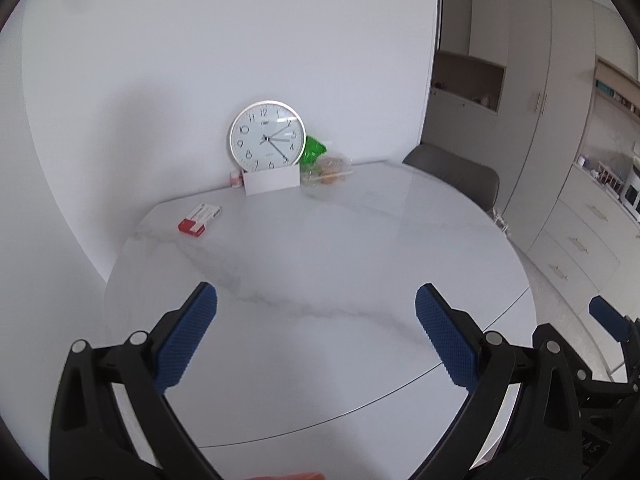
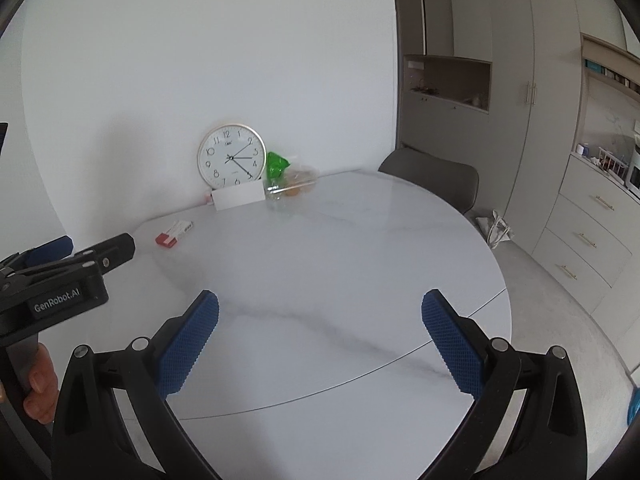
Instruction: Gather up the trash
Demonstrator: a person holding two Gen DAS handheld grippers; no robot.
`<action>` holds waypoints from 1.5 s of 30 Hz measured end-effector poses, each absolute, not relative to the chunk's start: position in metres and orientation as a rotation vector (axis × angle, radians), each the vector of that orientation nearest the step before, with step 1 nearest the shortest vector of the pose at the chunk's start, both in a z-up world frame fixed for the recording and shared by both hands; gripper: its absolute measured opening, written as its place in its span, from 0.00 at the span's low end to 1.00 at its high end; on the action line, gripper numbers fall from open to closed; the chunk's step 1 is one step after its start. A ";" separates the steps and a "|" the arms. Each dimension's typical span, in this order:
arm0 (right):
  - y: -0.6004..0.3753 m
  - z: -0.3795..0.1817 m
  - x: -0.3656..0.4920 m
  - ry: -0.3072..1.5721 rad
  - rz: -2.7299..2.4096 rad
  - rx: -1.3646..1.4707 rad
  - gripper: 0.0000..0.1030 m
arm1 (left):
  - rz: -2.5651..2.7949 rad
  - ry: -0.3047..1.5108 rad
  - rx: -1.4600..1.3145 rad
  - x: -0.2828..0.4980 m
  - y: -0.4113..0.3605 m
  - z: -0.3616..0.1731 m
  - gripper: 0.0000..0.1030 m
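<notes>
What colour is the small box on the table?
Red and white box; clearest in the left wrist view.

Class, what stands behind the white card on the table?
A round wall clock leans on the wall behind the white card; the card covers its bottom edge.

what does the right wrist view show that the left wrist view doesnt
Only the right wrist view shows the person's hand gripping the left gripper's handle, and a white bag on the floor.

Only the left wrist view shows the left gripper from behind its own open fingers.

Both show the marble table, the clock leaning on the wall, the red and white box, the green wrapper, and the open right gripper.
</notes>
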State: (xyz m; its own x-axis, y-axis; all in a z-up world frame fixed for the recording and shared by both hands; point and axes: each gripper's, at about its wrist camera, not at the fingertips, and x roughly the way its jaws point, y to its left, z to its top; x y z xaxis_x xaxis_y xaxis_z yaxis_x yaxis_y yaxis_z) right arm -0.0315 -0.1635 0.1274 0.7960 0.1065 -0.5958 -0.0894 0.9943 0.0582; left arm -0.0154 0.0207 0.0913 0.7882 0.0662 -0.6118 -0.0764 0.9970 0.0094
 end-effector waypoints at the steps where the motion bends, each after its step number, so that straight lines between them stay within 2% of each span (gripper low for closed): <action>1: -0.164 0.127 -0.029 0.651 0.106 0.027 0.98 | 0.076 0.665 -0.017 -0.014 0.023 0.089 0.93; 45: -0.159 0.116 -0.031 0.682 0.078 0.044 0.98 | 0.041 0.720 -0.005 -0.004 0.017 0.077 0.93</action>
